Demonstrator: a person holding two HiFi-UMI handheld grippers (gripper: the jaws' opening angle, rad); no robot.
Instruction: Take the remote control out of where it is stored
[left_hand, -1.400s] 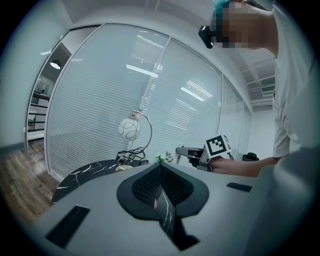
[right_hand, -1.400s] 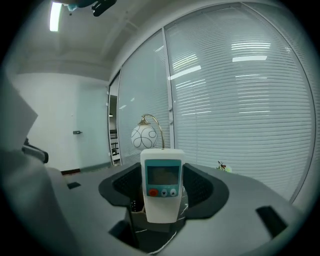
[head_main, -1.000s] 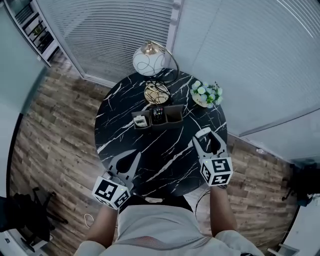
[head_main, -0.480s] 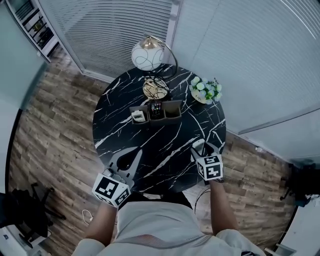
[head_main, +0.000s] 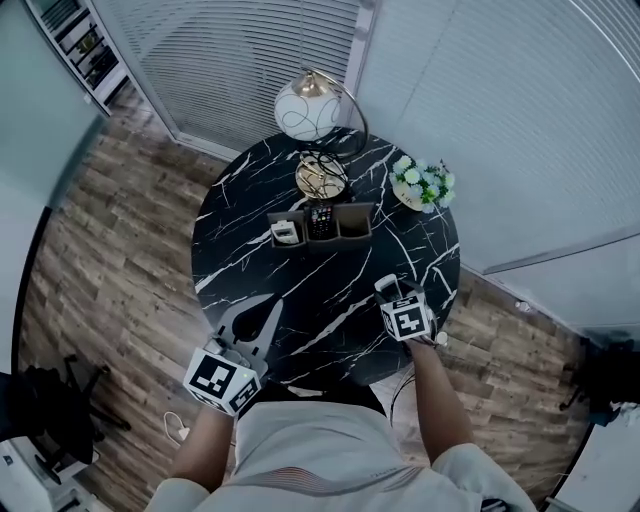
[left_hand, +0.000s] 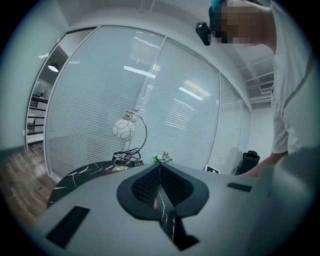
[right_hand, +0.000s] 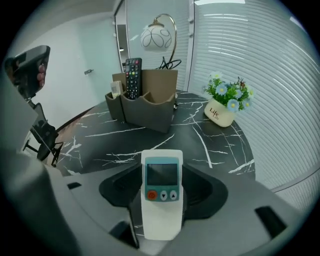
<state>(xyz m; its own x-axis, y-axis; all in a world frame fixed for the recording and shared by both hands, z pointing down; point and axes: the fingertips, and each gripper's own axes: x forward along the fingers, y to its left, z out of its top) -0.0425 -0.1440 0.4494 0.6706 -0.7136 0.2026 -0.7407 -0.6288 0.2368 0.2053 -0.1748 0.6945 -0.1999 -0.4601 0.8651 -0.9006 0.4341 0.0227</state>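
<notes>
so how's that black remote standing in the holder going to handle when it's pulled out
The black remote looks like hard plastic, so probably stiff and light. It stands upright in the holder, top sticking out, so it should lift straight out but may lean if nudged. Its smooth sides could be slippery.

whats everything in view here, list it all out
table: 1, black marble with white veins, round, centre
organizer: 1, dark, three compartments, far half of the table
black remote: 1, black, upright in the middle compartment
small item: 1, white, left compartment
lamp: 1, white globe on a gold arc, far edge
cables: a tangle, black, at the lamp's base
flower pot: 1, pale, far right
white remote: 1, white, in the right tongs
left tongs: 1, grey, shut, empty, near edge
right tongs: 1, grey, gripping the white remote
</notes>
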